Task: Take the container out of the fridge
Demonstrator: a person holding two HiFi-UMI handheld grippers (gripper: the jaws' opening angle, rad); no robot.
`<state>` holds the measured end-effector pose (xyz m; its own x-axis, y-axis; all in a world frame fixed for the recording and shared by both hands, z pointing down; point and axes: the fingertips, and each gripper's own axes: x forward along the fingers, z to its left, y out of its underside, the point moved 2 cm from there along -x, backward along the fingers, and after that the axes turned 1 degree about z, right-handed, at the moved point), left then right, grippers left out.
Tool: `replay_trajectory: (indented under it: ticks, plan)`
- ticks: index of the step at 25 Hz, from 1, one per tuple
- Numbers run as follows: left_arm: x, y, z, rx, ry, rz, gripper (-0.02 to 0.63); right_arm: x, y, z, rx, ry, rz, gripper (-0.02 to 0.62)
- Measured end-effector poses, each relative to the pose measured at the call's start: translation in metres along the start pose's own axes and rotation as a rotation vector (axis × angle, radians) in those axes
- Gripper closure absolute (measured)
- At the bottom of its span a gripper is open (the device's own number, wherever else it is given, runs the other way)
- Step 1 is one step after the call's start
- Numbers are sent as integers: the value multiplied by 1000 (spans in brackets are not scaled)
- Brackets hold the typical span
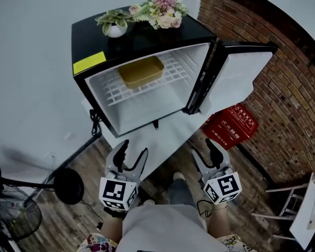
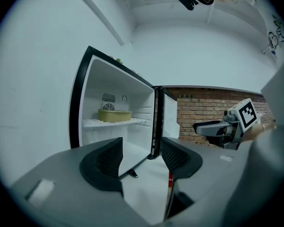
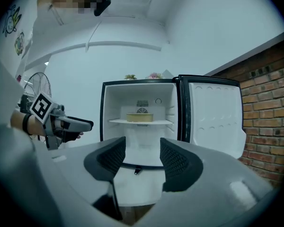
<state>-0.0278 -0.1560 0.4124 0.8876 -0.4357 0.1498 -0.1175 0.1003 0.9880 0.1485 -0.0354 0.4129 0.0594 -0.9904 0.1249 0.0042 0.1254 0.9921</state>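
A small black fridge (image 1: 94, 46) stands on a white stand with its door (image 1: 241, 77) swung wide to the right. A shallow yellow container (image 1: 142, 71) rests on the white wire shelf inside; it also shows as the container (image 2: 114, 115) and the container (image 3: 140, 117) in the gripper views. My left gripper (image 1: 134, 152) and right gripper (image 1: 205, 150) hover side by side in front of the fridge, well short of it. Both the left gripper (image 2: 141, 157) and the right gripper (image 3: 142, 157) stand open with nothing between their jaws.
A potted plant (image 1: 115, 28) and a flower bunch (image 1: 163, 9) sit on the fridge top. A red crate (image 1: 232, 125) lies on the floor by the brick wall (image 1: 289, 88). A fan (image 1: 16, 214) stands at left, a white chair (image 1: 304, 209) at right.
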Motion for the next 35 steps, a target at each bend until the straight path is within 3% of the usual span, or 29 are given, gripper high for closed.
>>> replay_trajectory:
  ticks: [13,22,29,35]
  plan:
    - [62,-32,-12,-49,-338,-42,353,84,-40,-72,-124,-384,-20,374]
    - [55,-30,-20,-86,-553,-52,353,113,-47,-73,-182,-606,-28,373]
    - [34,-32,-26,-96,-644,-50,353,120,-49,-54,-195,-717,-41,373]
    - [15,-29,-24,-105,-656,-49,353,121,-49,-33,-199,-730,-33,373]
